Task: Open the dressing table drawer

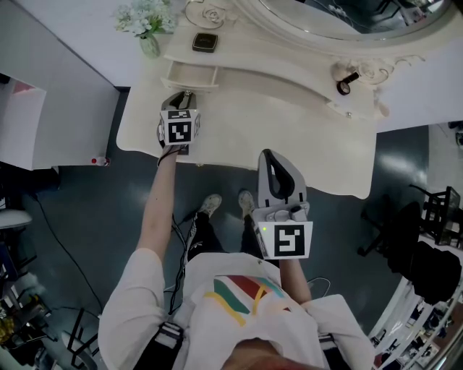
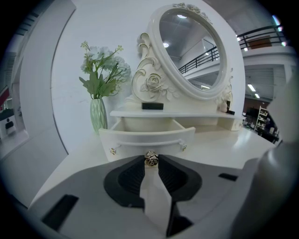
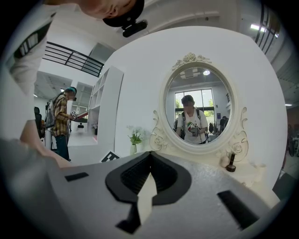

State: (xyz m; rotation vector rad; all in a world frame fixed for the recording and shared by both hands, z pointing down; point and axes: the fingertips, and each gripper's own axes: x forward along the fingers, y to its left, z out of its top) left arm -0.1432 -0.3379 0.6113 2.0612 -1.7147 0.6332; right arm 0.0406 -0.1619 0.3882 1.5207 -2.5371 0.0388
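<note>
The cream dressing table (image 1: 289, 130) has a small drawer (image 1: 189, 76) under its left shelf, and it stands pulled out. In the left gripper view the drawer's curved front (image 2: 147, 140) is just ahead and its inside looks empty. My left gripper (image 1: 187, 95) is shut on the drawer's gold rose-shaped knob (image 2: 151, 158), which sits pinched at the jaw tips (image 2: 151, 162). My right gripper (image 1: 277, 162) hovers above the table's front edge, right of the left one. It is shut with nothing in it and faces the mirror (image 3: 198, 105).
A green vase of white flowers (image 1: 147, 22) stands left of the drawer, close to the wall. A small black box (image 1: 205, 42) lies on the shelf above the drawer. A dark bottle (image 1: 346, 83) lies on the right shelf. A black chair (image 1: 434, 217) stands at the right.
</note>
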